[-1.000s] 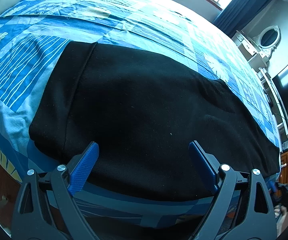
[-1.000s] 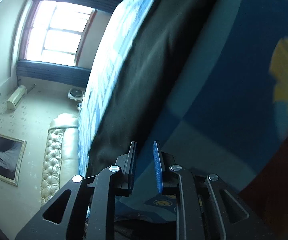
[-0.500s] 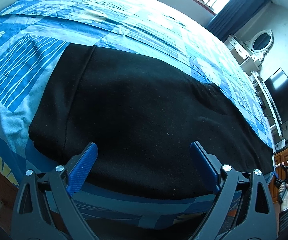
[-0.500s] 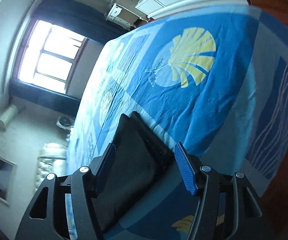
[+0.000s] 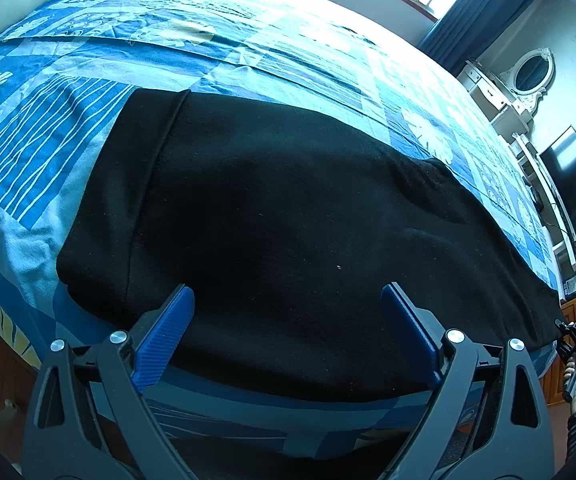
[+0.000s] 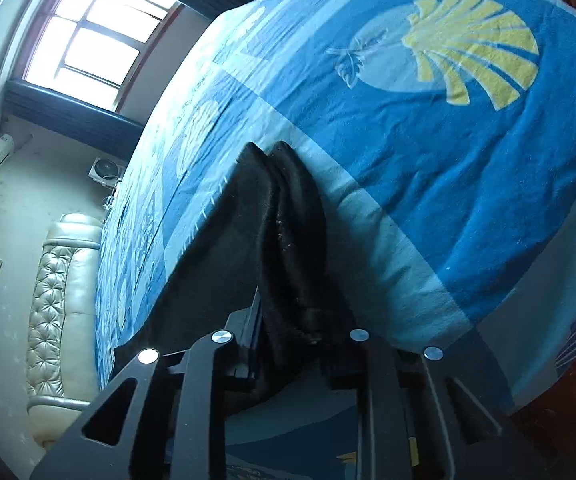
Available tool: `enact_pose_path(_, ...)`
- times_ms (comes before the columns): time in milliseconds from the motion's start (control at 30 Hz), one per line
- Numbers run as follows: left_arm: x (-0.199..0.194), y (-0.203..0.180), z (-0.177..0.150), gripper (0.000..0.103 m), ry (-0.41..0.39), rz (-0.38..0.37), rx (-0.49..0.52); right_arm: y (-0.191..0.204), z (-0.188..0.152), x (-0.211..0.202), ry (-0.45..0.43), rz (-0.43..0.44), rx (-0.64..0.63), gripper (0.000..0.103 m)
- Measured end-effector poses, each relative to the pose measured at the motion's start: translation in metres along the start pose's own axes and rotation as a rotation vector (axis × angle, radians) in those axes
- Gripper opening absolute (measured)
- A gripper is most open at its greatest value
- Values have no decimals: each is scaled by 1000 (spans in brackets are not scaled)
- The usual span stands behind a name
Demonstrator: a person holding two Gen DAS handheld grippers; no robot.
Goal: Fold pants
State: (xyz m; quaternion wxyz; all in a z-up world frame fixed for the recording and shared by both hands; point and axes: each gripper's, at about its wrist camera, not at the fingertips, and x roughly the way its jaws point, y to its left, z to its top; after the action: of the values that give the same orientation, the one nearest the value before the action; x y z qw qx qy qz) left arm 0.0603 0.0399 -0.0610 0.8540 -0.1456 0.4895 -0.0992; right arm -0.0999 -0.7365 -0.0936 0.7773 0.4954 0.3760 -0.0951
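one black pants (image 5: 288,216) on one bedspread (image 5: 248,52); left gripper (image 5: 288,336) fingers spread, right gripper (image 6: 292,320) fingers pinching pants.

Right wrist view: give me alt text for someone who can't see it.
The right gripper is shut on the end of the black pants, which bunches between its fingers. The pants lie on a bed with a blue bedspread printed with a yellow shell. A bright window and a padded headboard show at the left.
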Motion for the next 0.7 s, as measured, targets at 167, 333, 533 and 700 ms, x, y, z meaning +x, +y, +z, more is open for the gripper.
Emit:
enact_pose_path(167, -7, 5, 4, 94, 10, -27, -27, 32, 3, -21, -75, 143, 34, 20)
enact_pose_path(333, -20, 8, 5, 94, 3, -14, -28, 88, 0, -39, -98, 218, -47, 20)
enact_pose_path(533, -37, 15, 0, 94, 11, 17, -7, 166, -16, -49, -95, 284, -184, 20)
enact_pose_path(700, -52, 18, 0, 94, -29, 44, 32, 232, -39, -43, -66, 307, -299, 20)
